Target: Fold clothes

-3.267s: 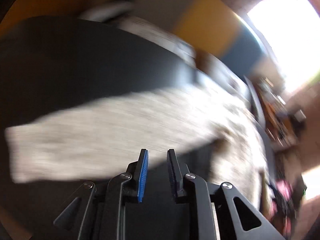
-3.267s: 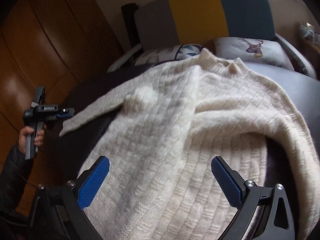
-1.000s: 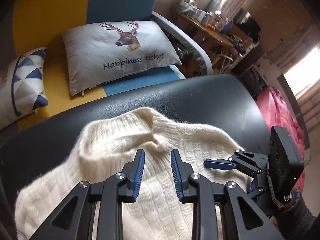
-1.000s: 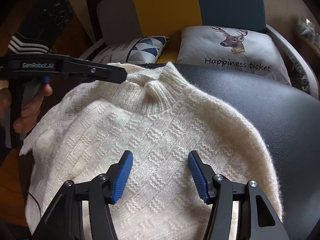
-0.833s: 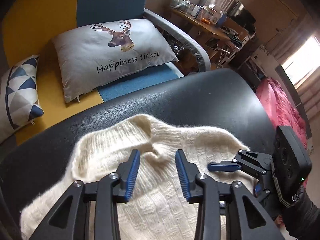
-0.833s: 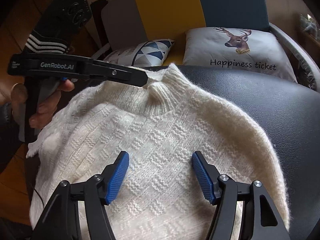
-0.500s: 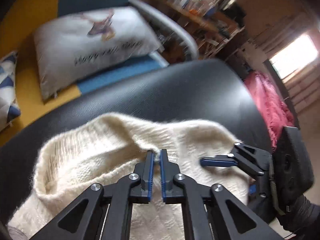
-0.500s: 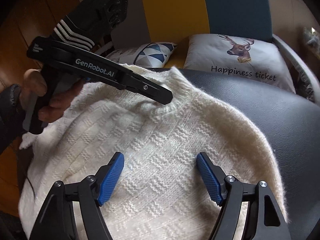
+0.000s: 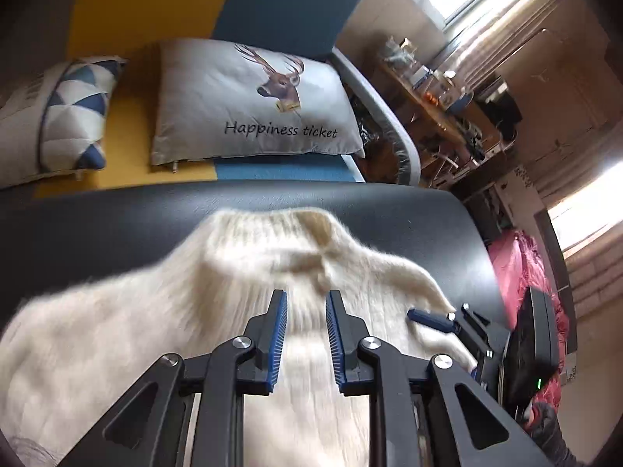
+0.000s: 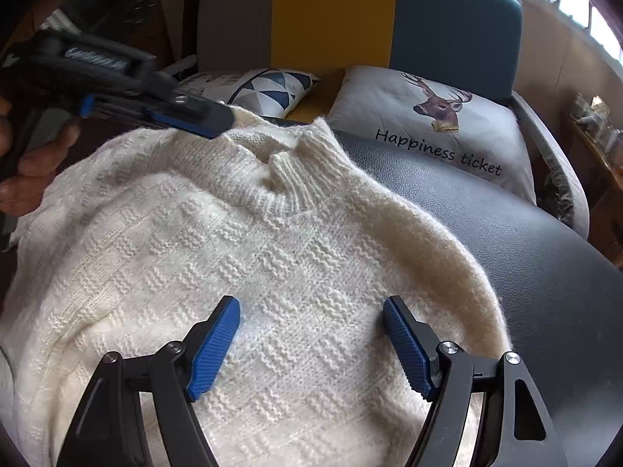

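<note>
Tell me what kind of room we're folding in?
Probably a lived-in home room: a cream sweater lies on a black padded surface, with a deer-print cushion on a colour-block sofa behind and a cluttered wooden table near bright windows.

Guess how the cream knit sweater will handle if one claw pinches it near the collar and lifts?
Probably floppy: the sweater drapes over the black padded surface and its ribbed collar slumps. The thick fuzzy knit should grip the ribbed blue pads, so slipping seems unlikely. It will likely stretch and trail rather than rise as one piece.
</note>
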{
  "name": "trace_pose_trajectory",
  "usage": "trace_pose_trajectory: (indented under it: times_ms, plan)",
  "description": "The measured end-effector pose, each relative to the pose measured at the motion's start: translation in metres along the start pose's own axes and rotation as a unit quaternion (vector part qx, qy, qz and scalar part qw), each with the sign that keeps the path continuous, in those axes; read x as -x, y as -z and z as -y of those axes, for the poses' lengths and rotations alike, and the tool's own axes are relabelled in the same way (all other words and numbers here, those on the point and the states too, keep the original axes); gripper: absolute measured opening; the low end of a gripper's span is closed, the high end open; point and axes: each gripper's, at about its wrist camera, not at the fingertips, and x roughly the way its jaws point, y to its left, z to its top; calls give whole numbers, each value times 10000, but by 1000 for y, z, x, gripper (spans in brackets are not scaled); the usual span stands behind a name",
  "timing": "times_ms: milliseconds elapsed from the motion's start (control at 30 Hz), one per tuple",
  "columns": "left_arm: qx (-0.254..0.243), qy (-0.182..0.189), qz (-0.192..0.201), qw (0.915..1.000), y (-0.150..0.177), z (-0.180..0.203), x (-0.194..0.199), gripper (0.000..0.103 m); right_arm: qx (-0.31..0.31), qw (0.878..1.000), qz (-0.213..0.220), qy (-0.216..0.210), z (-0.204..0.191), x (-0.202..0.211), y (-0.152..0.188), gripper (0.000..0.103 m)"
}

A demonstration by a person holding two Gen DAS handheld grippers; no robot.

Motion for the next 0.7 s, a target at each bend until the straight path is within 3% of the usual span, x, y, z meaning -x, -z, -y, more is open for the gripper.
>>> trace_pose_trajectory:
  times_ms: [133, 300, 533, 700]
  plan:
    - [214, 14, 145, 9997, 67, -18, 56, 20, -116, 9983, 322, -475, -16, 53, 20, 76]
    - [560, -471, 282, 9969, 164, -46, 110, 20, 46, 9930, 80, -1178, -48, 106, 71, 75]
    - [1188, -1082, 119, 9869, 267, -73, 145, 25, 342, 9898, -708, -1187, -90, 108, 127, 73]
    - [1239, -939, 124, 9878, 295, -64, 149, 32, 422, 9893, -1051, -923, -100, 102, 145, 74]
